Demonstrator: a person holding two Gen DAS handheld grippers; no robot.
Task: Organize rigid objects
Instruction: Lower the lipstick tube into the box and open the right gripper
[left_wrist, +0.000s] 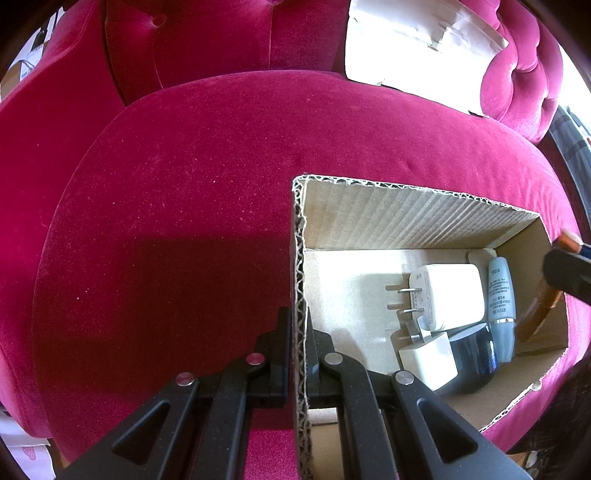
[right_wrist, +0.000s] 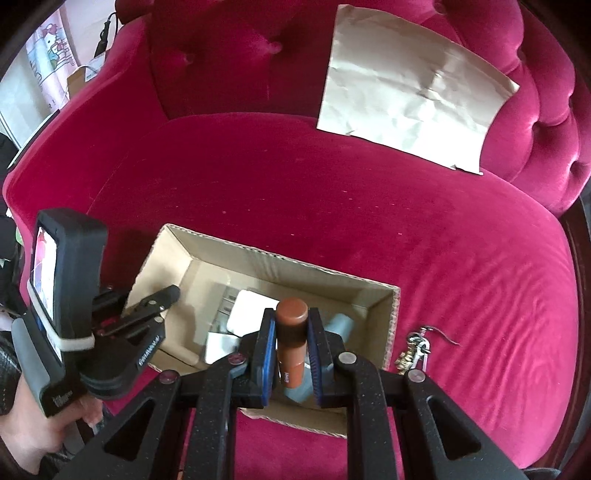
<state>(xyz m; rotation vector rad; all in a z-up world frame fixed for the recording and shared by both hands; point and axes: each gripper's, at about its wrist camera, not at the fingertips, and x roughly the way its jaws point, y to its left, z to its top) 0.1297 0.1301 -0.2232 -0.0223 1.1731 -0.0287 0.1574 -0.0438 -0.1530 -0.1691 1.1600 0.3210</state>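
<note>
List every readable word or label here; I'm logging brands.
Blue tube in the box: printed lines, too small to read.
Brown tube: small label, blurred.
Left gripper: white lettering on its side, blurred.
Nothing can be quoted.

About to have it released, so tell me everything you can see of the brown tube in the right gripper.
The brown tube is a slim glossy cylinder, plastic by its look, with a darker rounded cap and a lighter orange-brown body bearing small print too small to read. The right gripper is shut on it, blue pads pressing both sides, cap end pointing away from the camera. It hangs over the open cardboard box, above the items inside, touching only the pads.
</note>
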